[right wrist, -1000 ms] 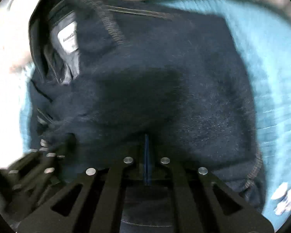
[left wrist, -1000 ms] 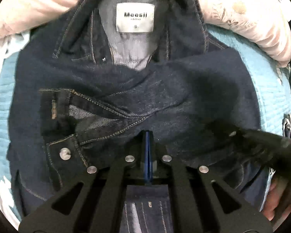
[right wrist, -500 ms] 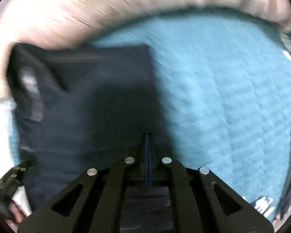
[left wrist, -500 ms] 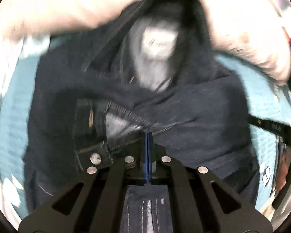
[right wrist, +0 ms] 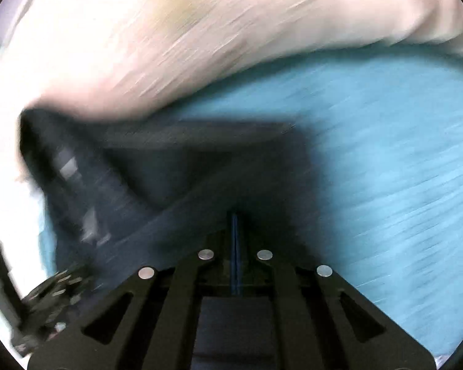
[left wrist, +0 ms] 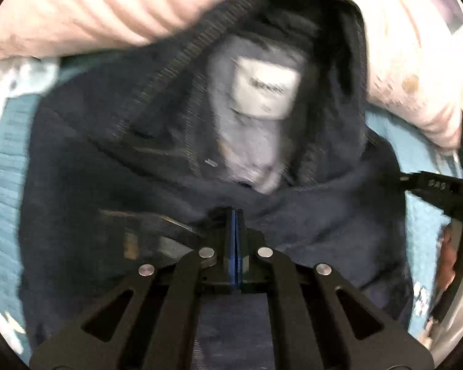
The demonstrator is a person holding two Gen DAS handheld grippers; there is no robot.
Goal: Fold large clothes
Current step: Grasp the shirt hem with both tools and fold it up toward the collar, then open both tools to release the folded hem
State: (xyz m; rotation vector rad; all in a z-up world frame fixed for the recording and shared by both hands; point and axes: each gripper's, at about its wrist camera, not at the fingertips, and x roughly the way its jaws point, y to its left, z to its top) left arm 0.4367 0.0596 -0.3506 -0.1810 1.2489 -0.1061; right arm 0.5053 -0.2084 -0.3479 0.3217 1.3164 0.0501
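Observation:
A dark denim garment (left wrist: pixel 108 185) lies blurred on the bed, its collar open around a white label (left wrist: pixel 265 95). My left gripper (left wrist: pixel 235 215) is shut on a fold of the denim, and cloth runs back between its arms. The right gripper (left wrist: pixel 416 182) shows at the right edge of the left wrist view, at the garment's side. In the right wrist view the right gripper (right wrist: pixel 235 219) is shut on the denim garment (right wrist: pixel 200 169) near its right edge. The left gripper (right wrist: pixel 55 286) appears there at lower left.
A pink pillow (left wrist: pixel 108 9) lies along the far side, touching the collar, and fills the top of the right wrist view as pillow (right wrist: pixel 200 30). A light blue quilted bedspread (right wrist: pixel 385 154) spreads to the right. A hand (left wrist: pixel 447 265) holds the right gripper.
Both grippers have moved toward the collar and pillow with denim pinched in them. The label looms larger, the cuff and button have slid under the left gripper, and more blue bedspread shows on the right.

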